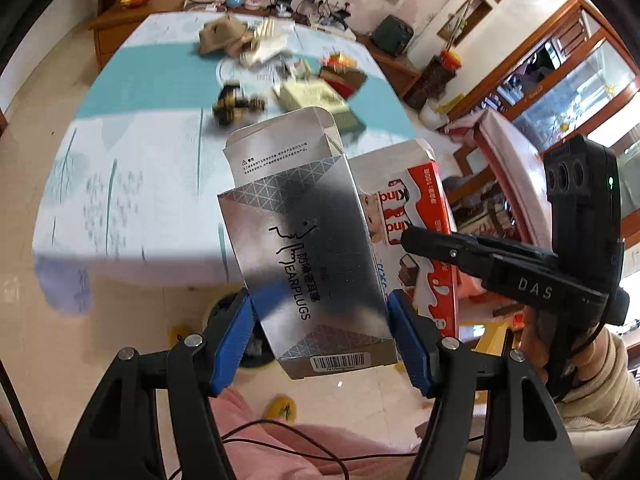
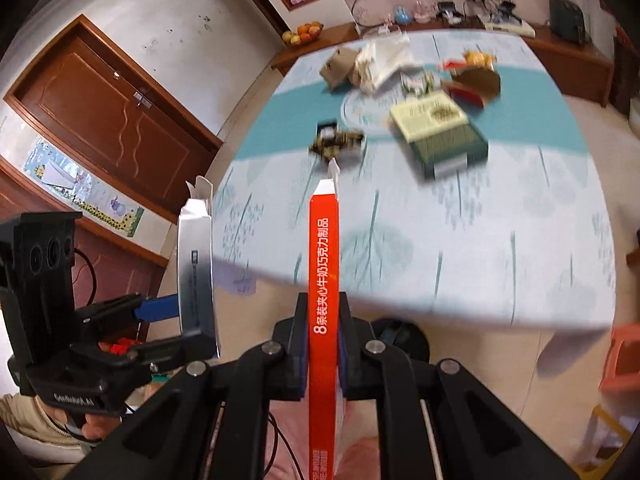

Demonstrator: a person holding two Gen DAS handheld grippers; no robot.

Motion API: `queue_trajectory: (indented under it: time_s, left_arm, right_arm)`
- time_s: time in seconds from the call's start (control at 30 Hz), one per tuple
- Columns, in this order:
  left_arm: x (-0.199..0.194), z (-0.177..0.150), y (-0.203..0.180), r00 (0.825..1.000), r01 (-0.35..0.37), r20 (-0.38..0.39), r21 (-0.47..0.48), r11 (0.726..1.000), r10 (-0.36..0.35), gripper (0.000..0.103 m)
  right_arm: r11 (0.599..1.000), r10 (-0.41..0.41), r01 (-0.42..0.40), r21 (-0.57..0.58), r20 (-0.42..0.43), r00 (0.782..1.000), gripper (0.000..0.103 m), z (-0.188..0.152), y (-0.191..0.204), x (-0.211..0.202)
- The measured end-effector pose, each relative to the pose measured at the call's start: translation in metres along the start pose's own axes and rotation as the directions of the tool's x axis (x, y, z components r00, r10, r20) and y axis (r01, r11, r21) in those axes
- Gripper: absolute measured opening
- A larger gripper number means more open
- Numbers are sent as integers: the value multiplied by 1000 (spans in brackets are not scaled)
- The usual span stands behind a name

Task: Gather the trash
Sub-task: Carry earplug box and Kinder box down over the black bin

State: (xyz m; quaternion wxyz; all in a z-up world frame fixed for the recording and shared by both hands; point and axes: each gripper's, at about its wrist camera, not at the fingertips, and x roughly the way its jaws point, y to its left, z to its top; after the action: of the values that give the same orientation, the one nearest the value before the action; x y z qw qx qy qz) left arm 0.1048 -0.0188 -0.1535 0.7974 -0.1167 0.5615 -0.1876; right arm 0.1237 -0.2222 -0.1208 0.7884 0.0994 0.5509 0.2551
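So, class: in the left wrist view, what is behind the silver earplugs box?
Behind the silver earplugs box is the red-and-white chocolate box, held by the right gripper. Its left part is covered.

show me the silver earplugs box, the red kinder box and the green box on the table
silver earplugs box (image 1: 308, 264): left wrist view, printed front face
red kinder box (image 2: 324, 264): right wrist view, narrow red side panel
green box (image 2: 440, 136): right wrist view, top face, blurred

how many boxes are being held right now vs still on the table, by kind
Held silver earplugs box, in the left gripper: 1
Held red Kinder chocolate box, in the right gripper: 1
Green and cream box on the table: 1
Total: 3; the other table litter is too blurred to sort.
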Motion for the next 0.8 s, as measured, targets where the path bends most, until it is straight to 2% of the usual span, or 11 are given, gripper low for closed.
queue_trajectory:
  time_s: [0.17,0.3,0.43,0.57,0.8]
  left_arm:
    - [18,-42,-4,995,-24,-94,-4,1000,23,65]
    - [50,-65,9,984,-40,-175,-21,999,35,65]
    - [101,-92,28,966,-76,-247,-22,997,68,66]
    - [171,-117,54,939,-98,-333,-31,995,82,66]
    - [284,-141,93,906,-100,-411,19,995,99,67]
  right_arm:
    - [996,13,-9,86,-41,999,11,-45,-13,19]
    - [974,10,7,225,-74,997,11,-79,-37,47]
    - [928,-16,48,369,-88,996,11,-115,-72,91]
    - [869,-36,79,489,-97,995,11,-149,-111,149]
    - [810,-46,108,577,-121,992,11,-178,-154,242]
